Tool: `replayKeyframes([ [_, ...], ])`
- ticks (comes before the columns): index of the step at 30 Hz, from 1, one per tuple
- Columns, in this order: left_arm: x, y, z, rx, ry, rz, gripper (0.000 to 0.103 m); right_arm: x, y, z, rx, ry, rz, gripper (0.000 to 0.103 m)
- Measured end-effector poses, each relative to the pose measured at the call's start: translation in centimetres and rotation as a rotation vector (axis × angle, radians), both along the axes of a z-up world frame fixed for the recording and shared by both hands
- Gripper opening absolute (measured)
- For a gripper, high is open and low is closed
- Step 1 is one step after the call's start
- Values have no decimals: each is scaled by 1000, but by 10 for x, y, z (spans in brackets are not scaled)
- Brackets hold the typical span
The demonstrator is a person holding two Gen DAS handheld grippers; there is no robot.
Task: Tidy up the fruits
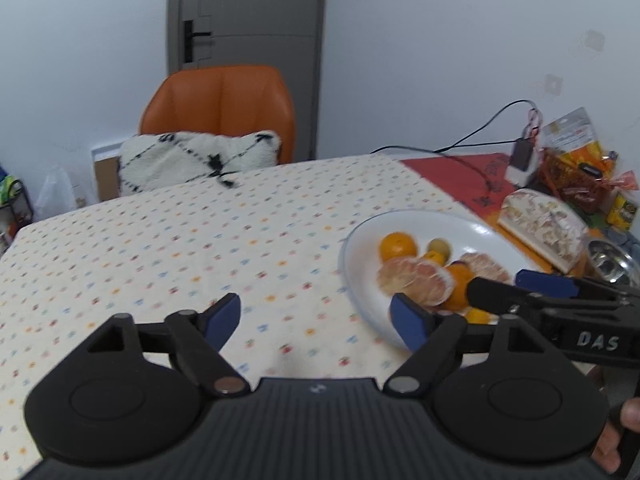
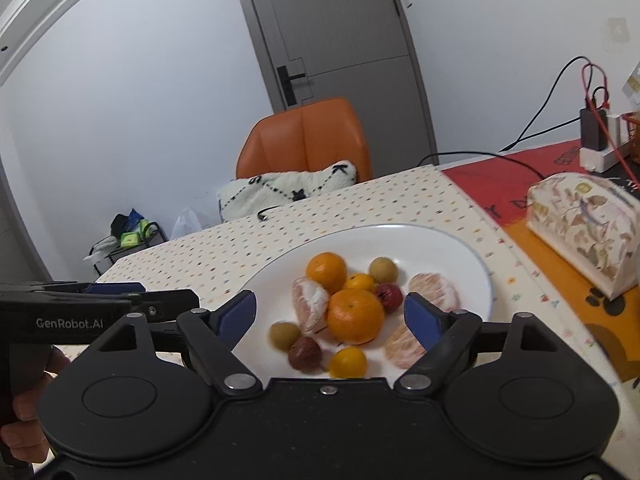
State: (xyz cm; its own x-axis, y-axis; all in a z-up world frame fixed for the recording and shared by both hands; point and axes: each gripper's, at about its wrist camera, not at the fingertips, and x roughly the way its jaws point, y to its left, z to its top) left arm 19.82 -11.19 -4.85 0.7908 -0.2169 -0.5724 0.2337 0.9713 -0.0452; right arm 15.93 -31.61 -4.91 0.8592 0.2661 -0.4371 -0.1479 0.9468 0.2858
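Two grippers hang over the dotted tablecloth (image 1: 200,232), and neither one has hold of anything. On the left side, the left gripper (image 1: 316,316) has its jaws spread wide above bare cloth, beside the white plate (image 2: 460,256). If it swings to the right without care, its near finger could knock the plate rim and make the round fruits roll.

Further right, the fruits lie in a loose heap near the middle of the plate: a big orange (image 2: 355,315), peeled pomelo pieces (image 2: 310,306), small yellow and dark red fruits. The right gripper (image 2: 330,314) is also wide open, low in front of this heap. I judge that closing on the big orange may push the small neighbours touching it, and too much force could crush the soft pomelo.

At the far right, the patterned tissue box (image 2: 584,232) stands near the plate, so a wide movement there may hit it.
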Motion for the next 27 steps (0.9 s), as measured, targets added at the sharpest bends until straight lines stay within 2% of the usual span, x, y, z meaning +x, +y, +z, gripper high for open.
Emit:
replayKeyframes([
  [5, -9, 25, -2, -22, 32, 89, 91, -2, 11, 1, 2, 20, 27, 86],
  [9, -19, 43, 0, -18, 34, 146, 92, -9, 18, 9, 7, 12, 37, 99],
  [12, -29, 55, 3, -25, 29, 174, 97, -13, 25, 13, 3, 11, 49, 103],
  [16, -42, 71, 9, -32, 8, 212, 103, -18, 33, 17, 9, 21, 63, 103],
  [27, -83, 104, 30, -58, -46, 276, 103, -43, 47, 38, -5, 3, 104, 103],
])
